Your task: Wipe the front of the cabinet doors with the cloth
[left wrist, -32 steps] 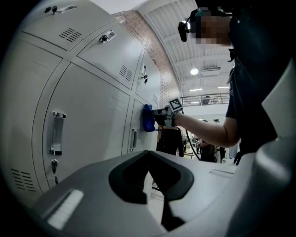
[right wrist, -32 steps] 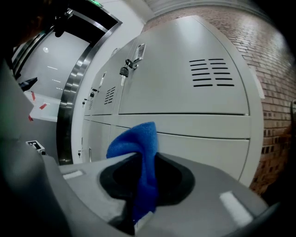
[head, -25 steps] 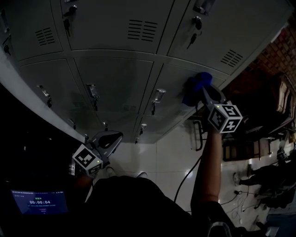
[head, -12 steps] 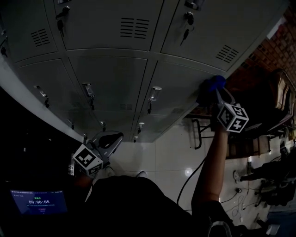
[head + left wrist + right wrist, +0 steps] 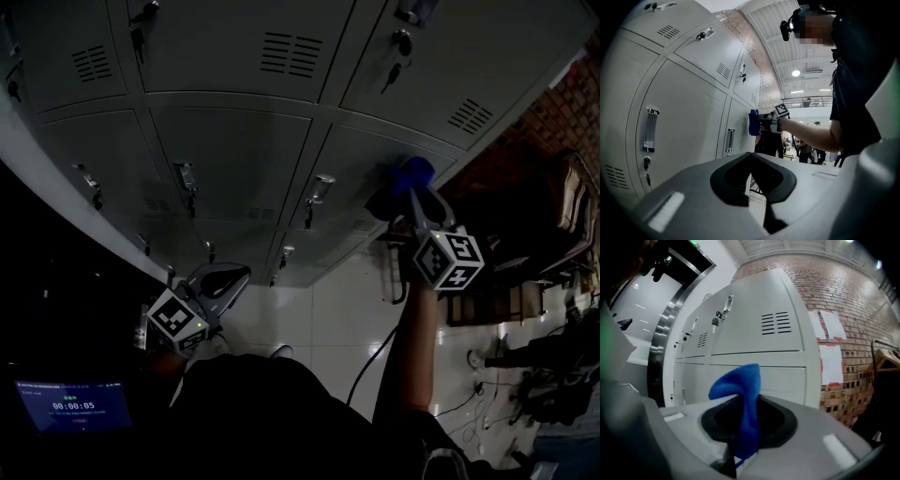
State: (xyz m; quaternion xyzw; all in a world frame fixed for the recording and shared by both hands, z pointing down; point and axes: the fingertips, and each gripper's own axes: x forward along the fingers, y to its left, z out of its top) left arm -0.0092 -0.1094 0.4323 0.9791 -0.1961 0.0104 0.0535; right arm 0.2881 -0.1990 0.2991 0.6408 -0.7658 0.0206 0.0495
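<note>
Grey metal cabinet doors (image 5: 234,159), each with a louvred vent and a keyed latch, fill the field ahead of both grippers. Pale tiled floor (image 5: 347,300) lies beneath them. A brick wall (image 5: 843,310) stands beyond the cabinet's end, to the right of the right gripper.

The person's bare forearm (image 5: 412,337) reaches up to the right gripper (image 5: 411,194). This gripper is raised to a lower-row door, near that door's right edge. Its jaws are pinched on a blue cloth (image 5: 410,173). In the right gripper view the cloth (image 5: 740,385) rises out of the closed jaws and folds over to the left. In the left gripper view it (image 5: 753,123) lies against the door face.

The left gripper (image 5: 239,274) is held low, well apart from the right one, short of the doors. Its jaws are pressed together with nothing between them (image 5: 751,154).

A door handle (image 5: 322,190) sits just left of the cloth. A small lit screen (image 5: 73,405) glows below and left of the left gripper.
</note>
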